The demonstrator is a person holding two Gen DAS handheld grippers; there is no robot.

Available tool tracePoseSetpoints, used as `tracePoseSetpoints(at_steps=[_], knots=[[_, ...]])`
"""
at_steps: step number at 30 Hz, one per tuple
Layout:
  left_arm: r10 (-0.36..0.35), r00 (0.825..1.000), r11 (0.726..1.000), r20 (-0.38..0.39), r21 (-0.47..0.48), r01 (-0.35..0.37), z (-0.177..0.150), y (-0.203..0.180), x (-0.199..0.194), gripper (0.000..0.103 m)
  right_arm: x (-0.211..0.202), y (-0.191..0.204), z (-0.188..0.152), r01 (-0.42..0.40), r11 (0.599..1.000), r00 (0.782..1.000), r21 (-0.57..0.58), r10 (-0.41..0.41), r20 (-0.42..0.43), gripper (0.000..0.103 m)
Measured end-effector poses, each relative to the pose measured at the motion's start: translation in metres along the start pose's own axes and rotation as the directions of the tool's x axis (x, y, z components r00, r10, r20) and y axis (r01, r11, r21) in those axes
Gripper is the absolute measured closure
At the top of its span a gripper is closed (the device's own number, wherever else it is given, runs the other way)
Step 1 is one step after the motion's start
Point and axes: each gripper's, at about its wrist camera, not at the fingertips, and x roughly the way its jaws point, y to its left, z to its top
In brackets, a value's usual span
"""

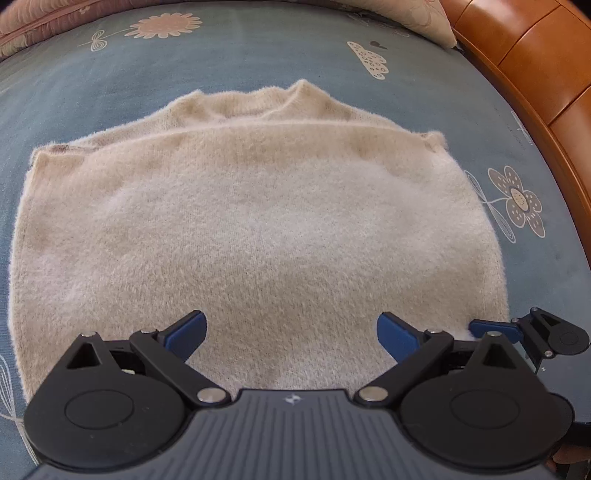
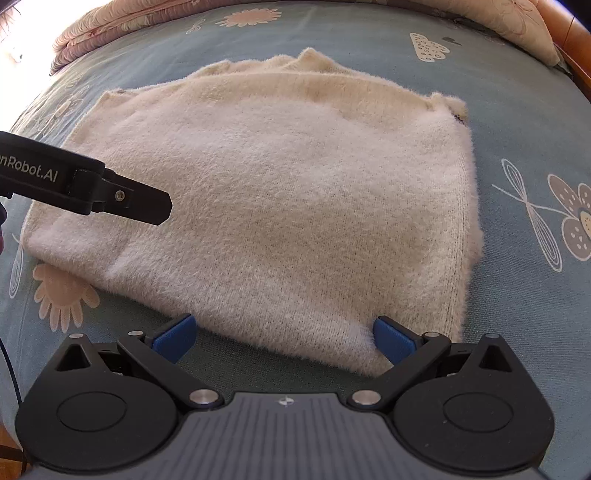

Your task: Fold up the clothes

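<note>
Your left tool point(image 1: 291, 332) hangs with its blue pads spread wide apart, nothing between them, poised over the near part of the cream sweater point(image 1: 255, 229). Your right tool point(image 2: 282, 334) is parted just as wide and just as empty, sitting at the sweater's near edge close to its near right corner, one pad over the blue bedsheet point(image 2: 517, 129), the other right against the fuzzy hem.

The sweater lies in the middle of the bed on that flower-print sheet, already doubled over: a top layer covers the body, and the collar point(image 1: 301, 92) peeks out at the far side. A pinkish quilt point(image 2: 110, 26) is bunched along the far edge of the bed, and the wooden bed frame point(image 1: 535, 55) curves round on the right in the left wrist view.

Reckon on a light, floppy, fluffy knit here: it will sag and stretch, and the long pile may slip if you only pinch the fuzz. Bite deep enough to catch every layer at the edge. The two near corners look like your best holds, one tool on each, so the fold lifts evenly.
</note>
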Motion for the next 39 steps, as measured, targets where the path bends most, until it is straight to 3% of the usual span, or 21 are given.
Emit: tracePoseSetpoints(at_steps=[8,14,21,27,33,39], knots=[[0.002,0.992,0.998,0.125,0.058,-0.009,0.040,-0.011,0.017,0.005,0.007,0.003,0.000,0.022,1.000,1.000,0.003,-0.022,-0.008,0.000],[0.023,0.996,0.996,0.082,0.083,-0.030,0.038,-0.015,0.042,0.005,0.011,0.008,-0.002,0.051,0.999,0.999,-0.014,-0.051,0.001,0.000],[0.014,0.996,0.995,0.093,0.098,-0.023,0.038,-0.011,0.029,0.005,0.005,0.004,-0.001,0.036,0.999,0.999,0.015,-0.036,0.018,0.000],[0.068,0.992,0.995,0.103,0.069,-0.075,0.045,0.003,0.025,0.005,-0.018,-0.004,0.007,0.020,0.998,0.992,0.057,-0.027,0.122,0.000],[0.110,0.989,0.993,0.095,0.043,-0.114,0.044,0.020,0.022,0.005,-0.023,-0.021,0.031,0.070,0.997,0.977,0.045,-0.077,0.197,0.000],[0.127,0.991,0.992,0.044,-0.007,-0.127,0.036,0.040,0.029,0.005,0.005,-0.041,0.045,0.073,0.993,0.989,0.095,-0.085,0.123,0.000]])
